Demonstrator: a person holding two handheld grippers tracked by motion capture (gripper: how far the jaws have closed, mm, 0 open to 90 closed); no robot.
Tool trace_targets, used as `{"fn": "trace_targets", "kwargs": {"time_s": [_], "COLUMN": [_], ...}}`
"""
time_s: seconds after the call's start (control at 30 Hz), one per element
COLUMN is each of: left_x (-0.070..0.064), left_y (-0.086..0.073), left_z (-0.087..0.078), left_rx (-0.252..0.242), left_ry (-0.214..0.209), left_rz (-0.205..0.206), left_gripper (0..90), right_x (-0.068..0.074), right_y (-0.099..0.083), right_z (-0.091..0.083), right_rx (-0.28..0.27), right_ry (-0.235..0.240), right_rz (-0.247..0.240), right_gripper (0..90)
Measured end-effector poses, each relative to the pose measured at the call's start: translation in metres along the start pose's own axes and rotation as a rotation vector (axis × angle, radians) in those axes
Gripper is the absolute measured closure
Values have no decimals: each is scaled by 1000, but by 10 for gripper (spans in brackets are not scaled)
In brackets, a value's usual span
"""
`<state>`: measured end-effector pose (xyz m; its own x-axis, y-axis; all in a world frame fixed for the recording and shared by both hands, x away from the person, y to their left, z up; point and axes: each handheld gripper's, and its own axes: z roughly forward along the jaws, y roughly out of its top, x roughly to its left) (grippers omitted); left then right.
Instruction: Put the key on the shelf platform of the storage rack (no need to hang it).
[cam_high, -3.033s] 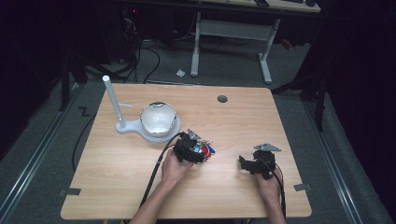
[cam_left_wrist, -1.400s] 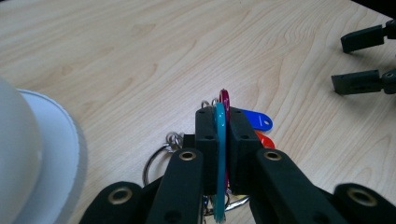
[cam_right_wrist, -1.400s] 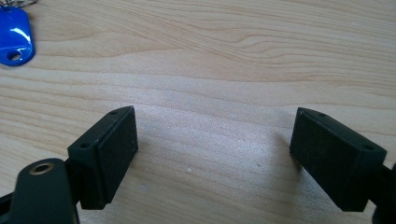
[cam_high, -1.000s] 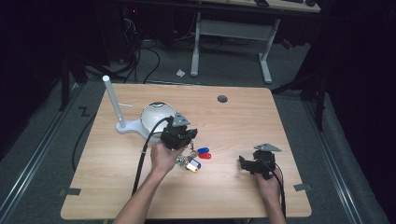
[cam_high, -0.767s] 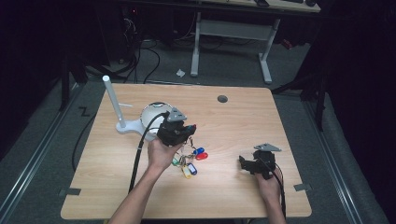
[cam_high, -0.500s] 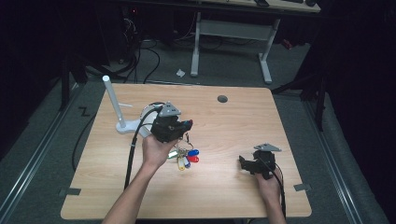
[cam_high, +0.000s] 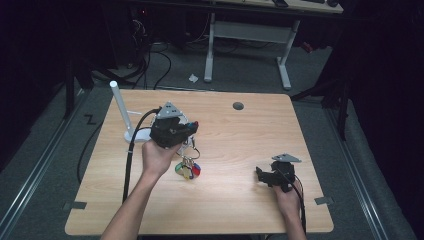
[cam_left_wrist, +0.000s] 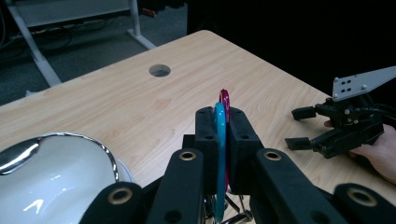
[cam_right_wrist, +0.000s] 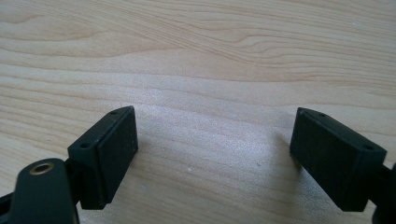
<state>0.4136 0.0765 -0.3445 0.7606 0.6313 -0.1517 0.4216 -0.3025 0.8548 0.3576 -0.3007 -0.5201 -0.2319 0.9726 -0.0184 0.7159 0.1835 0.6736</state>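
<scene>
The left gripper (cam_left_wrist: 219, 135), jaws clamped on a bunch of keys (cam_high: 187, 167), carries it above the desk (cam_high: 240, 135), perhaps toward the white stand (cam_high: 127, 117); the right gripper (cam_right_wrist: 215, 154) rests, jaws apart.

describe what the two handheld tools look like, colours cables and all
Both are black. The left tool carries a grey three-cornered plate with small holes, and a black cable trails from it. Its flat block jaws sit on linked arms with brass-coloured rivets. The right tool has the same grey plate, a thin dark cable, and black rectangular pads with small screw holes. The forearms are bare, no sleeves.
</scene>
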Motion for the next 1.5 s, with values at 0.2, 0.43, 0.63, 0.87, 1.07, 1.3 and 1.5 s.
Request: {"fn": "trace_targets", "kwargs": {"time_s": [0.2,0.43,0.63,0.87,1.07,1.3,1.5], "left_x": [5,10,15,20,26,36,47], "left_y": [7,14,26,40,53,66,79], "left_z": [-8,-14,-21,-30,-37,-40,-45], "left_rx": [6,23,43,46,51,57,45], "left_ry": [8,-4,-6,1,16,29,55], "left_rz": [0,-6,-2,4,-1,-16,-27], "left_gripper": [852,852,851,851,851,852,851], "right_x": [0,0,0,0,0,0,0], "right_y": [0,0,0,0,0,0,0], "right_z": [0,0,0,0,0,0,0], "right_rx": [-1,-1,-1,-1,-1,-1,-1], "right_ry": [-1,0,0,0,0,0,1], "right_rz": [1,0,0,0,0,0,0], "right_gripper": [152,152,153,152,152,152,152]}}
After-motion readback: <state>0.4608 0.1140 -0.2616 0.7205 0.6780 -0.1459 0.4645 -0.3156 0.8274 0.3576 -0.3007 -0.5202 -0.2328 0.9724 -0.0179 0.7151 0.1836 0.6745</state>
